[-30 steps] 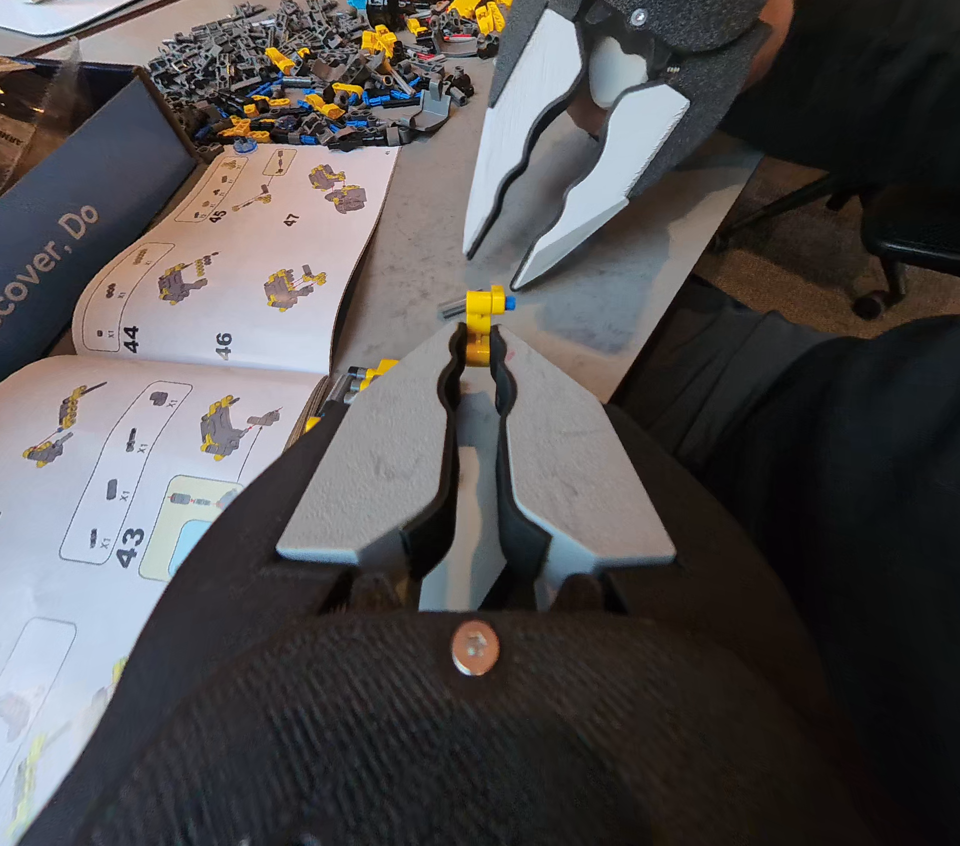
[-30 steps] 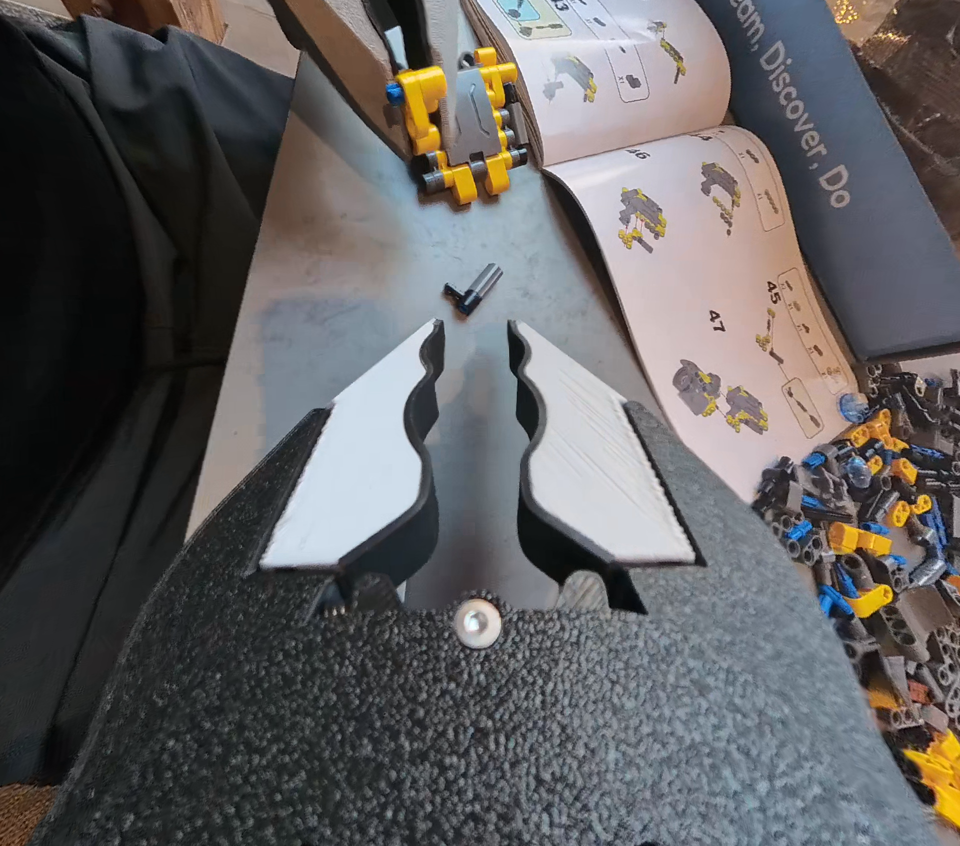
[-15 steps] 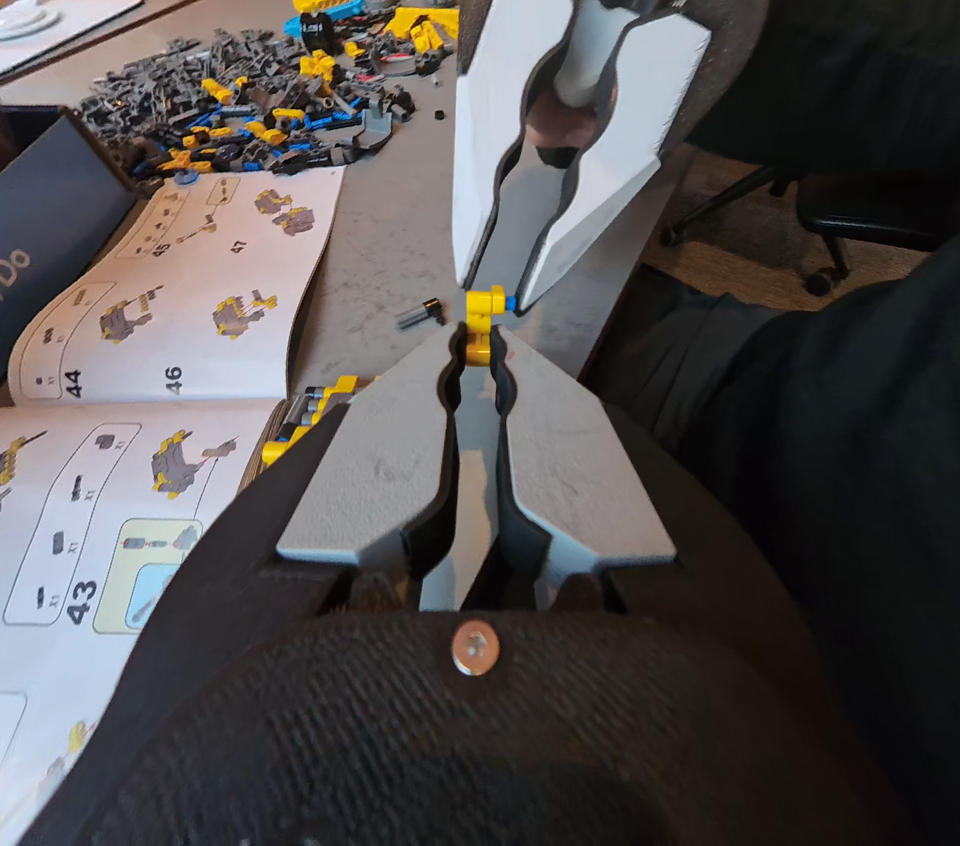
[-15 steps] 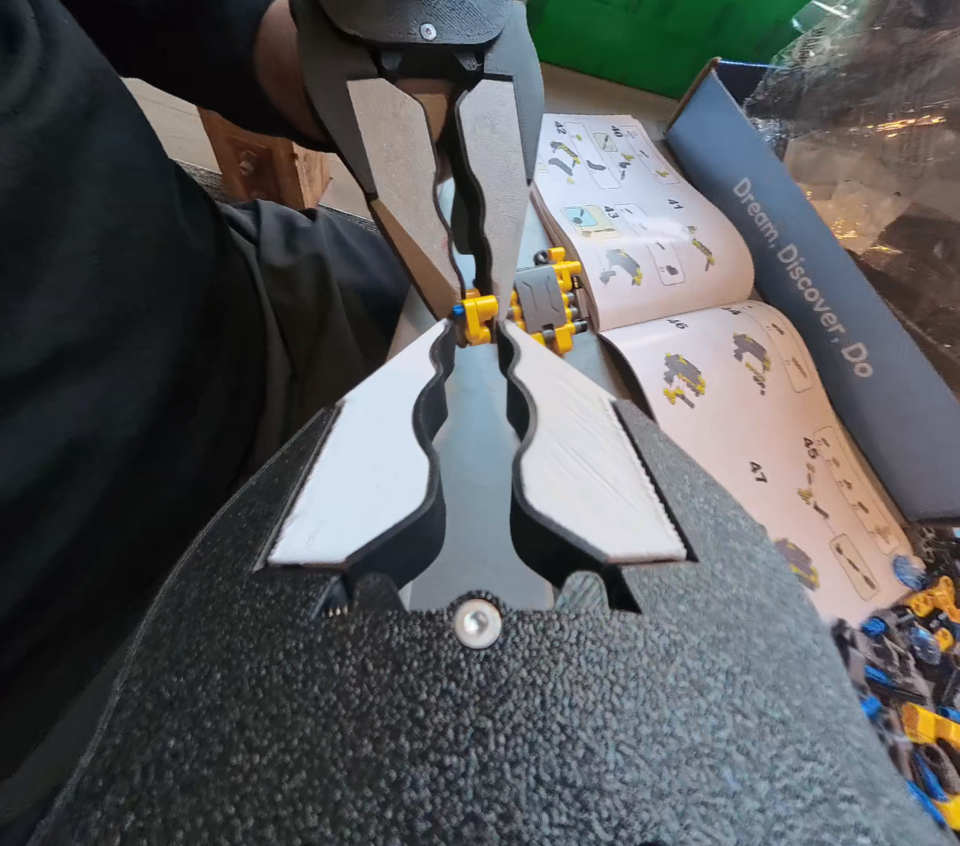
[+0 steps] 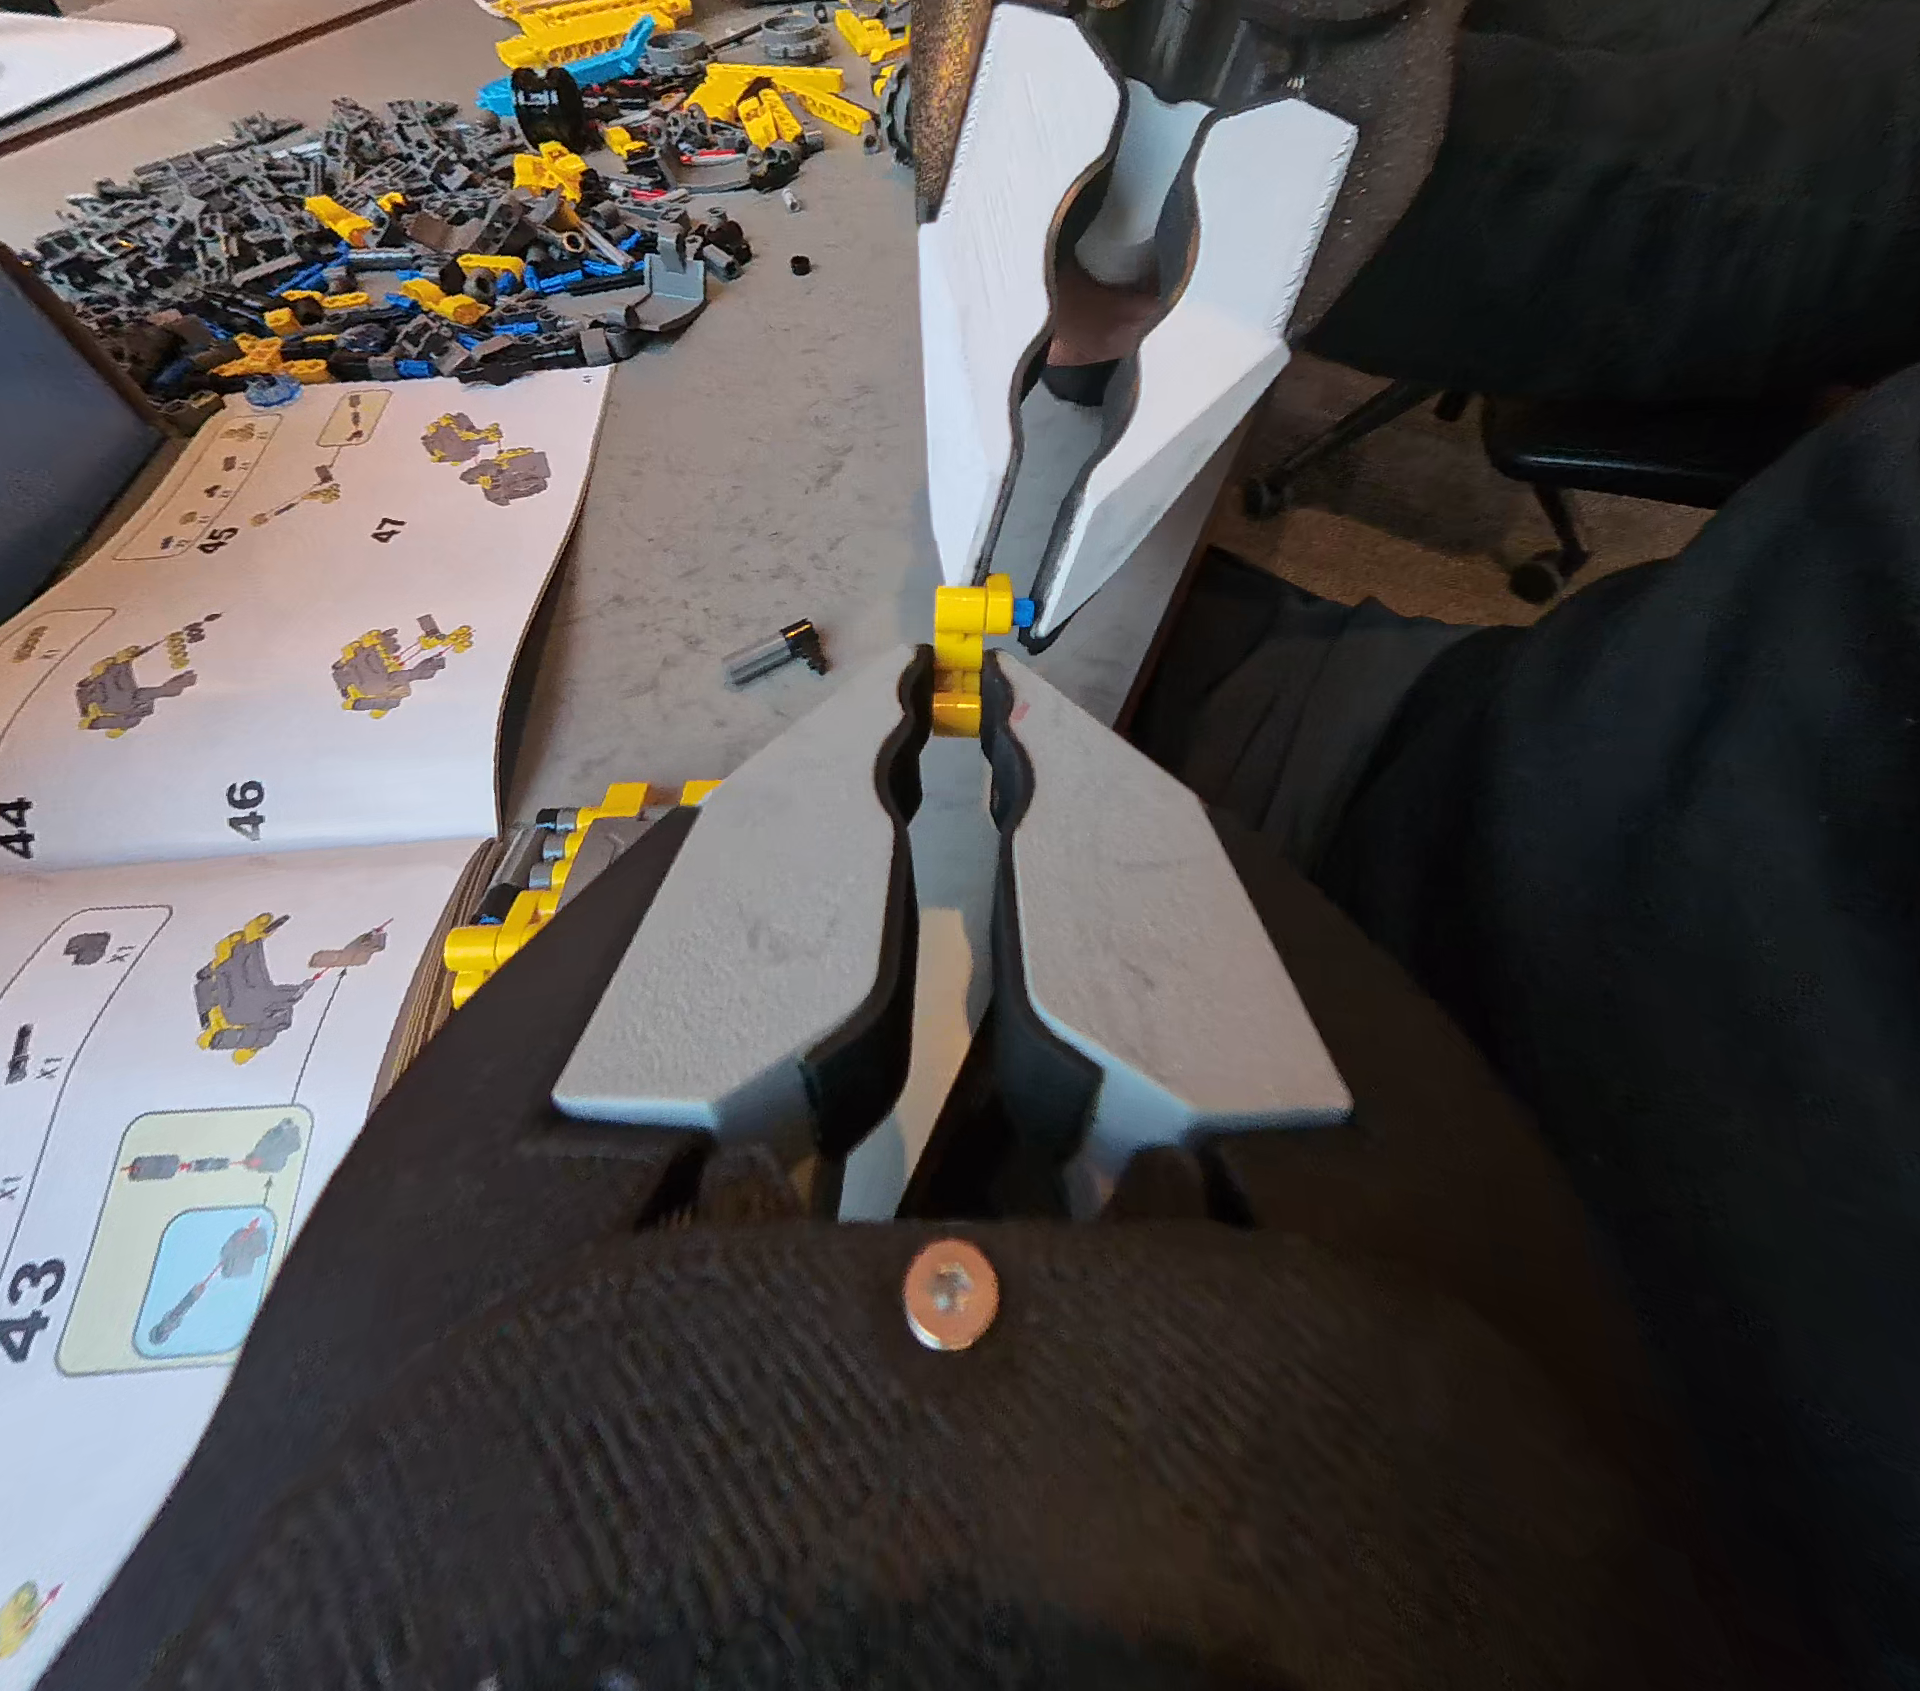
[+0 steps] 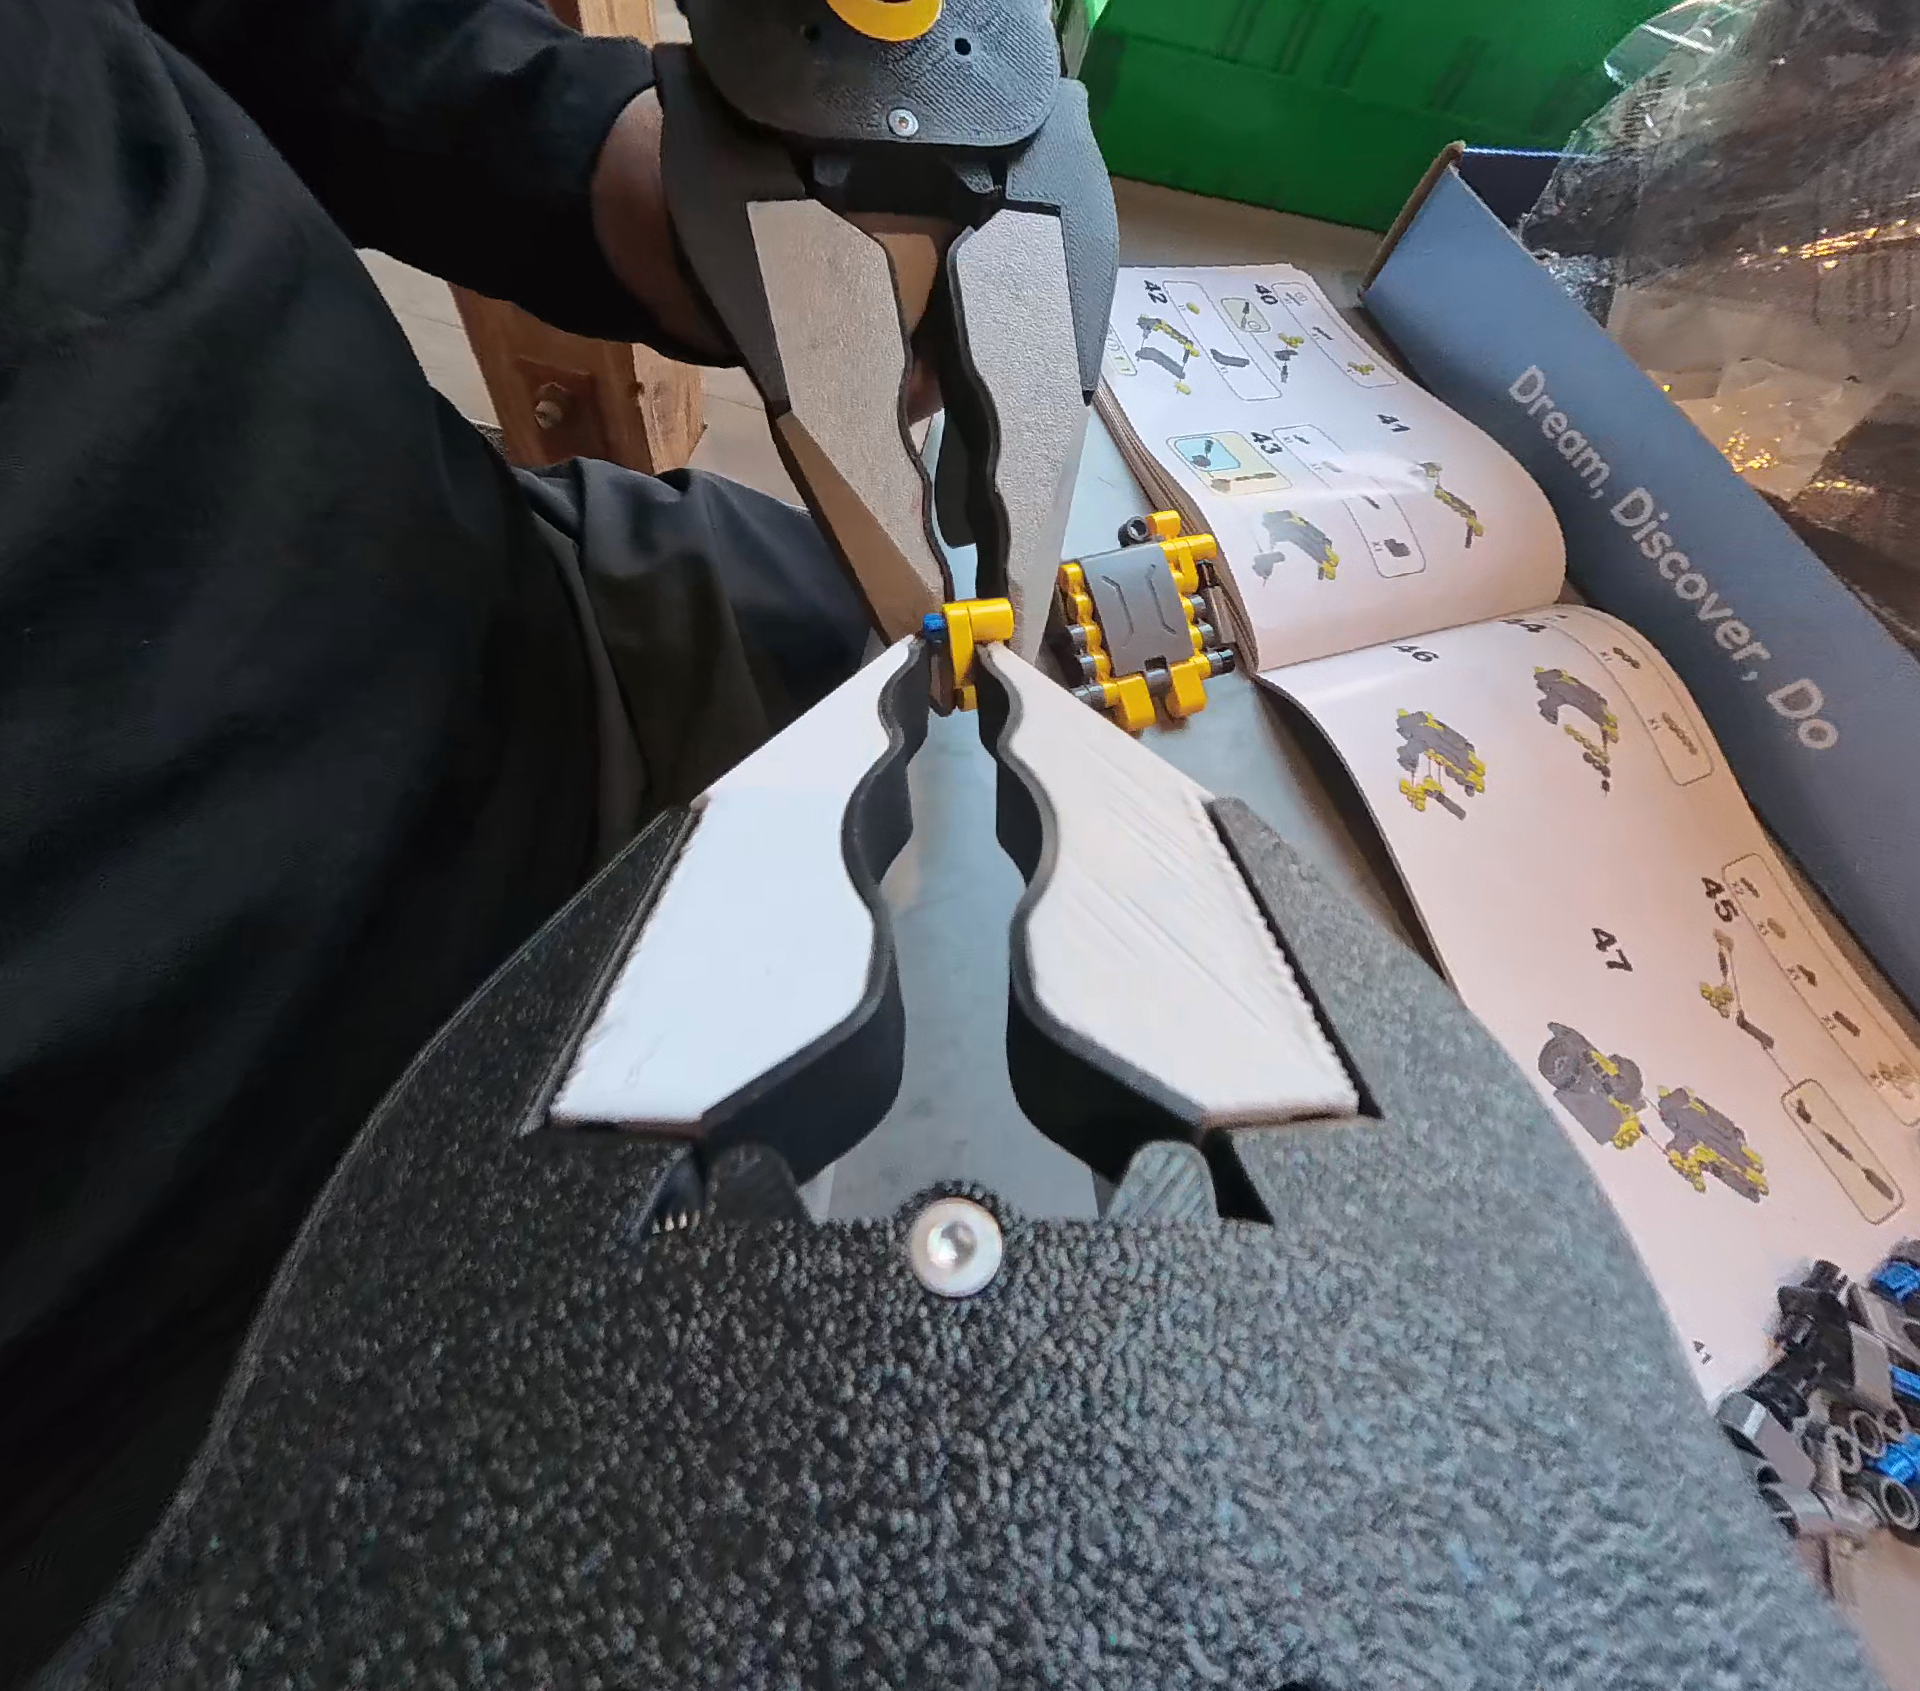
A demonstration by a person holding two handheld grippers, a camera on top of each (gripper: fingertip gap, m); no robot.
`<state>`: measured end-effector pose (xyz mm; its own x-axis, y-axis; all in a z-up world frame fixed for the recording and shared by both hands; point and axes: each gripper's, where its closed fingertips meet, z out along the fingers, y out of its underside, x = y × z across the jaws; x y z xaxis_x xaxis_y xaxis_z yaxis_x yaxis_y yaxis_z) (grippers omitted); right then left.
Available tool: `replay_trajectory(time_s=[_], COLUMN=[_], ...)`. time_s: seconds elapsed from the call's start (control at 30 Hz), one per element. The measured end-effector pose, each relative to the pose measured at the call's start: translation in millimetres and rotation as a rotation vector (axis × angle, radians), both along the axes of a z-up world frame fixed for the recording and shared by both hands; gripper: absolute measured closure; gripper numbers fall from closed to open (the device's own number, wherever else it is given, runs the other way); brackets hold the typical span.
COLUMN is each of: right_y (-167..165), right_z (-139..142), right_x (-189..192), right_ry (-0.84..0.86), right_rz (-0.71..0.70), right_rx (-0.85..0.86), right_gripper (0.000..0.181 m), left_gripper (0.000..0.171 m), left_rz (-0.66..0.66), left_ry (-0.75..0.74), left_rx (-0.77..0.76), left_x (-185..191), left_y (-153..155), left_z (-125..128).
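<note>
A small yellow connector piece with a blue pin (image 5: 971, 611) is held in the air above the grey table (image 5: 758, 478), near its edge. My left gripper (image 5: 951, 665) is shut on its lower end. My right gripper (image 5: 1003, 602) comes down from above, its jaws nearly closed on the piece's upper end beside the blue pin. In the right wrist view the right gripper (image 6: 949, 654) meets the yellow piece (image 6: 977, 623) tip to tip with the left gripper (image 6: 971, 602), which bears a yellow smiley disc.
A yellow-and-grey sub-assembly (image 6: 1138, 618) lies by an open instruction booklet (image 5: 260, 602). A small grey-and-black pin (image 5: 777, 654) lies on the table. A pile of loose parts (image 5: 364, 259) is behind, a dark blue box (image 6: 1662, 498) and green bins (image 6: 1299, 31) beyond. Black sleeves flank both grippers. The tips of both grippers are at nearly the same place.
My right gripper moved from open above the table to the yellow piece and its jaws narrowed onto it. My left gripper kept its hold and rose slightly.
</note>
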<state>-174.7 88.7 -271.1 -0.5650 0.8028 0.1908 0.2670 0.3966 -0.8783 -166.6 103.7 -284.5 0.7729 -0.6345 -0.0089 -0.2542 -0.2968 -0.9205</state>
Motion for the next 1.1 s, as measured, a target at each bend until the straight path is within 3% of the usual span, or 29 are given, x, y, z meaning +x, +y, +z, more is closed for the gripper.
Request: replay_trajectory(time_s=[1.1], right_y=[5.6], right_z=[-5.8], right_x=[-3.8], right_ry=[-0.007], right_rz=[0.002], right_rx=[-0.037], right_gripper=[0.177], left_gripper=[0.166], left_rz=[0.025], left_ry=[-0.054], left_rx=[0.002], left_x=[-2.7], left_y=[5.0], left_z=[-6.5])
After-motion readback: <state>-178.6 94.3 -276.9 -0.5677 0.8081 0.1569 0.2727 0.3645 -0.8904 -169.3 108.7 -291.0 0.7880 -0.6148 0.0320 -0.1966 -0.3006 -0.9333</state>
